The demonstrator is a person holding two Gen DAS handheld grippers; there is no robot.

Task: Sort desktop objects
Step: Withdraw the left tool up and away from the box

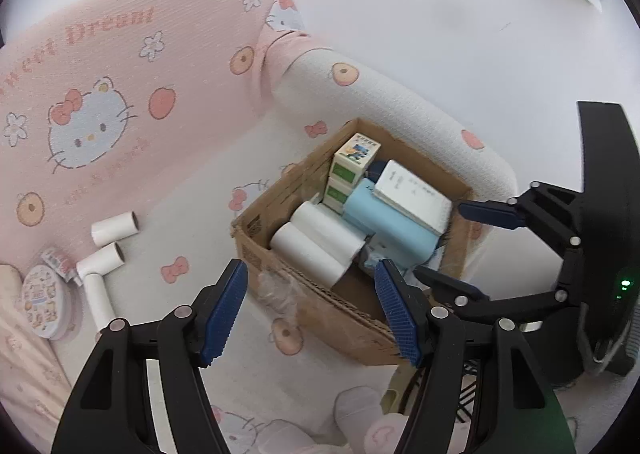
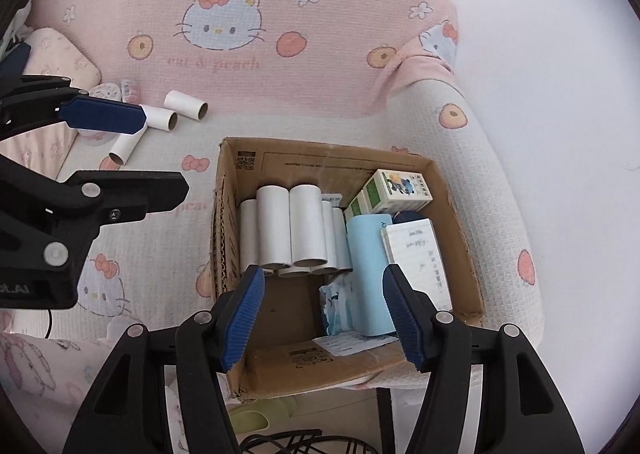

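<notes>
Filling cardboard box: white tubes.

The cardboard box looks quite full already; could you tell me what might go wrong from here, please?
1. The white tubes are stacked in the cardboard box; adding one could roll them.
2. The box sits at the seat's front edge, so a push may tip it.
3. Three loose tubes lie by a round tin, easily nudged.

pink sofa cover with cartoon cats and peaches, brown cardboard box, white tubes, light blue roll
</notes>
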